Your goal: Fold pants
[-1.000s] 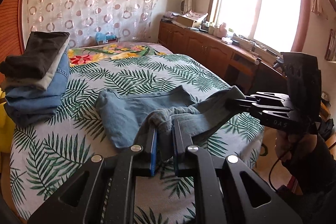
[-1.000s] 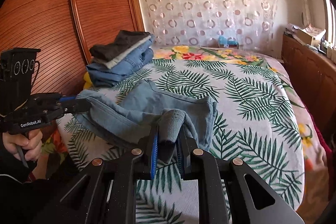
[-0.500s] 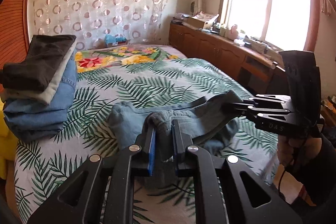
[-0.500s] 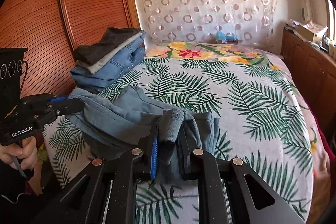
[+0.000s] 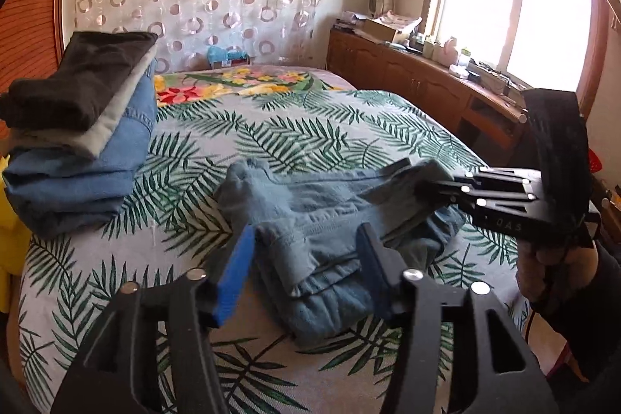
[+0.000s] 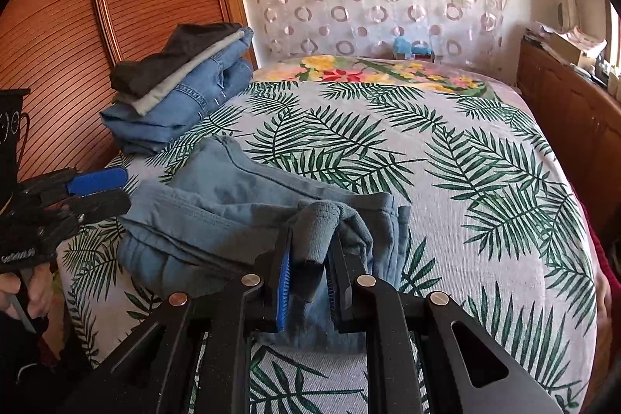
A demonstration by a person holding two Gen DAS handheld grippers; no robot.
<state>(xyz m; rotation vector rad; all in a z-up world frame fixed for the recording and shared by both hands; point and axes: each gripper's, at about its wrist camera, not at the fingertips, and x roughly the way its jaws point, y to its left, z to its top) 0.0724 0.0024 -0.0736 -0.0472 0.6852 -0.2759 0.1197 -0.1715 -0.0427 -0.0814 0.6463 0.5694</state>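
Light blue pants [image 5: 310,216] lie bunched in a folded heap on the palm-leaf bedspread [image 5: 310,127] near the front edge. My left gripper [image 5: 302,258] hovers just over their near end with its jaws opening. The cloth lies between the blue pads [image 5: 233,270], which do not press on it. My right gripper [image 6: 310,258] is shut on a grey-blue fold of the pants [image 6: 217,204], lifted slightly off the heap. Each gripper also shows in the other's view: the right gripper [image 5: 485,196] at the heap's right end, the left gripper [image 6: 97,189] at its left.
A stack of folded clothes [image 5: 77,142], dark on top and denim below, sits at the bed's left side by the wooden wardrobe [image 6: 116,6]. A low wooden cabinet [image 5: 407,76] with clutter runs under the window on the right. Bare bedspread [image 6: 465,181] stretches behind the pants.
The left gripper's jaws have spread and let go of the pants, which now rest on the bed. Both grippers sank toward the bed's front, and the heap became more compact.
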